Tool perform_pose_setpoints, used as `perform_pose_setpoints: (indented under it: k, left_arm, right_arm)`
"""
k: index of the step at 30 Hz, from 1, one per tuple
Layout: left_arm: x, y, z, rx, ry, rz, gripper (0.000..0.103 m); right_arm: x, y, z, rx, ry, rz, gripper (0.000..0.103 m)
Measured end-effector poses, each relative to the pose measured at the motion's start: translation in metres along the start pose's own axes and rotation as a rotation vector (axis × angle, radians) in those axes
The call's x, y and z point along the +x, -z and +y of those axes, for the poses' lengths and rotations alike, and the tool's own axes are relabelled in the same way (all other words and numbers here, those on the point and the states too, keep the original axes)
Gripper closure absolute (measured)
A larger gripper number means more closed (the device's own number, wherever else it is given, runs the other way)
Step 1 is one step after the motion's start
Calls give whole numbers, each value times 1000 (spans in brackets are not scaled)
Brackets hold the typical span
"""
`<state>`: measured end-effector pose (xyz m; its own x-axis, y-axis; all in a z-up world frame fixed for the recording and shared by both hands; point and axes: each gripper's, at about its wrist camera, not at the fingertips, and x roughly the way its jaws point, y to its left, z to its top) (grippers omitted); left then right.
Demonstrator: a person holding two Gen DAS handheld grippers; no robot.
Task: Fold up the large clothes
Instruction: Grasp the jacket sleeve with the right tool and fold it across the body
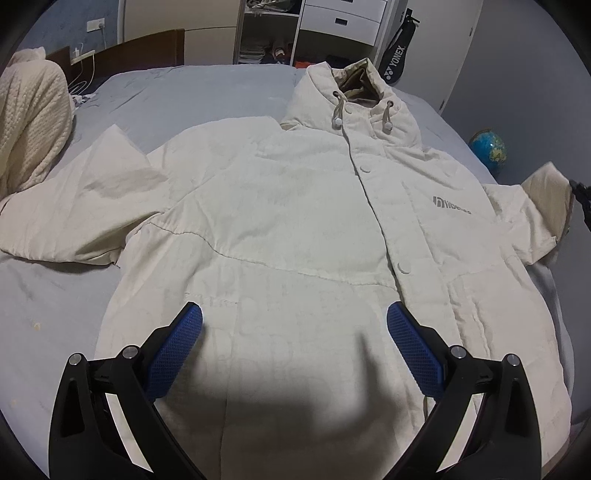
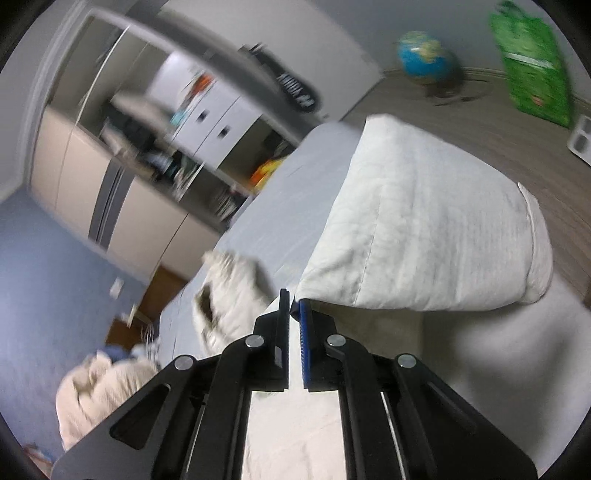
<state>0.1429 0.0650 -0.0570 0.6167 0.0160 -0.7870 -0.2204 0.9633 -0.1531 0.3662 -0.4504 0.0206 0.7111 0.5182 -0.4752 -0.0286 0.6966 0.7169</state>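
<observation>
A cream hooded jacket (image 1: pixel 295 229) lies face up on the grey-blue bed (image 1: pixel 207 96), hood toward the far end. Its left sleeve (image 1: pixel 85 206) is spread out flat. My left gripper (image 1: pixel 294 325) is open, blue pads apart, hovering over the jacket's lower front. My right gripper (image 2: pixel 294 308) is shut on the jacket's right sleeve (image 2: pixel 424 229) and holds it lifted off the bed. That raised sleeve also shows at the right edge of the left wrist view (image 1: pixel 546 206). The right wrist view is blurred.
A cream knitted garment (image 1: pixel 29 122) is heaped at the bed's left side. Behind the bed stand shelves and white drawers (image 1: pixel 340 22) and a racket bag (image 1: pixel 397 55). A globe (image 1: pixel 487 147) and a green bag (image 2: pixel 532 62) stand on the floor to the right.
</observation>
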Motion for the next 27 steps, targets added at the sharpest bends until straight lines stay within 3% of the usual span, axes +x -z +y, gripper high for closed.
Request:
perform_pose_setpoints:
  k: [7,14,22,27]
  left_arm:
    - [-2,-1,8,-45,14,-5,7]
    - [-5,-1,14,-71,12,-18,7]
    - [-5,-1,18,-85,-4,-14,7]
    - [-2,-1,17,-77,-15,-9,7]
  right_arm:
    - [34,53,71,-134,-66,114,101]
    - [81,126,125,-266,-82,279,101]
    - [122,202,134,-373,-35,426,101]
    - [112,212,122,-342,-38,430,100]
